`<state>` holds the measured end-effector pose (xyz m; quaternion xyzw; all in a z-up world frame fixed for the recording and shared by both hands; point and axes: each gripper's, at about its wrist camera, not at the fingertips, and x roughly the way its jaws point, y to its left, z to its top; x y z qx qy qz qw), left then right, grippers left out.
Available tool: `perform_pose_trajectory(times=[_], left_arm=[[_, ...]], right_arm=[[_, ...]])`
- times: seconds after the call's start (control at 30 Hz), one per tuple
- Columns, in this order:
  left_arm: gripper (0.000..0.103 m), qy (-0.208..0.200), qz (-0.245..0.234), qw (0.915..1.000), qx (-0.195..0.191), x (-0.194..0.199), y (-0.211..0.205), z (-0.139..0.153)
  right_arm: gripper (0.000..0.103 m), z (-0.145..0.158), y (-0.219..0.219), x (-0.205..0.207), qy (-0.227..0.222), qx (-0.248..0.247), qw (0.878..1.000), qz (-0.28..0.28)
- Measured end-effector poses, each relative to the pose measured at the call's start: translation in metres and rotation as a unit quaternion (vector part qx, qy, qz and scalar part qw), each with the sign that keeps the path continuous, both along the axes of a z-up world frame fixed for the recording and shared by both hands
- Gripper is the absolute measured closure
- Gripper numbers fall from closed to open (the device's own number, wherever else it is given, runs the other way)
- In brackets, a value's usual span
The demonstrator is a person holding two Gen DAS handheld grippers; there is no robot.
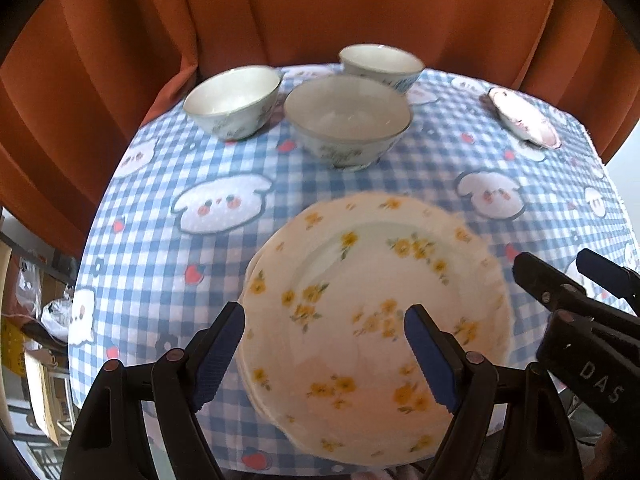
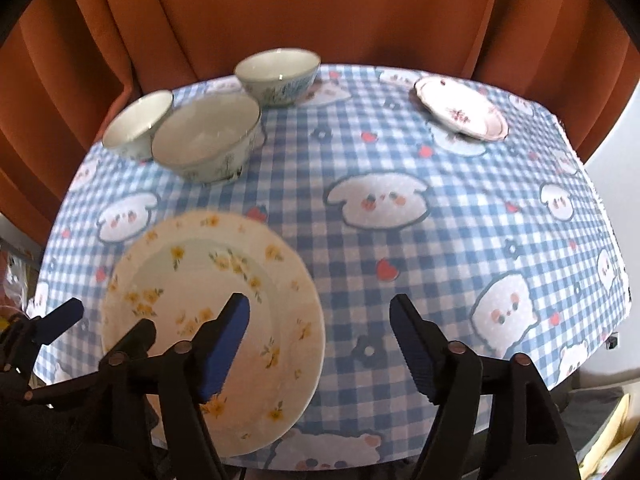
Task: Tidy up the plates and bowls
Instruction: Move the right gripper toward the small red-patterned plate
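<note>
Nearest to the cameras, the left gripper [image 1: 324,354] hangs above the yellow-flowered plates [image 1: 376,320] with its jaws wide apart and nothing between the pads. The right gripper [image 2: 320,344] is also wide open and holds nothing; its left finger is over the plate rim, its right finger over bare cloth. The plates lie in a stack at the near edge of the table [image 2: 460,240], which is covered with a blue checked cloth printed with white puppy faces. How many plates are in the stack is hard to tell, because only the rims show at the left side.

To the right of the stack the cloth is free up to the table's right edge. Farther back, three bowls [image 1: 347,120] stand close together at the far left, the biggest in front. A small pink-flowered plate [image 2: 460,110] sits alone near the far right corner, well apart from the bowls. Behind the table hangs an orange curtain [image 2: 320,8]. At the lower left, beyond the table edge, some boxes [image 1: 44,392] are blurred and cut off.
</note>
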<state>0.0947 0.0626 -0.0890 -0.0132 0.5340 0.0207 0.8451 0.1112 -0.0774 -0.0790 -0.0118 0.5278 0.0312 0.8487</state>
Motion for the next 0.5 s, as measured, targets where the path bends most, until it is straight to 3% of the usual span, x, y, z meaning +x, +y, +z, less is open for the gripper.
perform_pose_trajectory(times=[0.17,0.33,0.5], left_arm=[[0.019,-0.015,0.011,0.9998,-0.008,0.009,-0.018,0.011],[0.019,-0.029,0.024,0.9992,-0.01,0.025,-0.046,0.024],[0.018,-0.032,0.029,0.9991,0.0,0.045,-0.078,0.032]], right_arm=[[0.022,0.014,-0.013,0.007,-0.033,0.005,0.999,0.01],[0.02,0.017,-0.041,0.028,-0.009,0.041,0.999,0.005],[0.02,0.026,-0.069,0.052,-0.028,0.042,0.999,0.017]])
